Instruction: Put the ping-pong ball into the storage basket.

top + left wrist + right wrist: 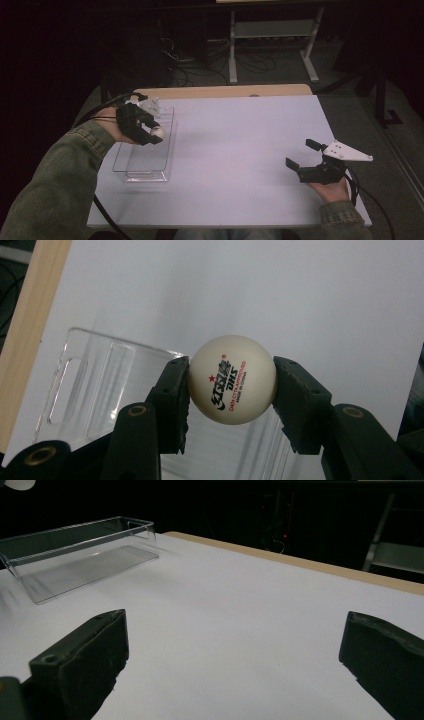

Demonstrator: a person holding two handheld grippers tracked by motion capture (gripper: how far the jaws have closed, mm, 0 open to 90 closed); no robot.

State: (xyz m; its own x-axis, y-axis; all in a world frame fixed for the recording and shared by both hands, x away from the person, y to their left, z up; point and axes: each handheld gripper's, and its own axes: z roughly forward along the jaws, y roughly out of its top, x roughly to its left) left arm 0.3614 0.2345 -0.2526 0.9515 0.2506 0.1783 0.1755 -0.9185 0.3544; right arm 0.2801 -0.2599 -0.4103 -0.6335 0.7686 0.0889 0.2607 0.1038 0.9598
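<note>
A white table-tennis ball (232, 379) with black and red print sits pinched between the two black jaws of my left gripper (231, 390). In the high view the left gripper (152, 134) holds the ball (158, 132) above the clear plastic bin (131, 167) at the table's left side. The bin (82, 385) lies below the ball in the left gripper view and looks empty. My right gripper (302, 155) rests near the table's right front, open, with nothing between its jaws. The right gripper view has the bin (30, 582) far off to the left.
The white table top (235, 150) has a wooden strip (225, 91) along its far edge. Beyond it, a white metal frame (272, 40) and cables stand on the dark floor. Black cables trail from both grippers.
</note>
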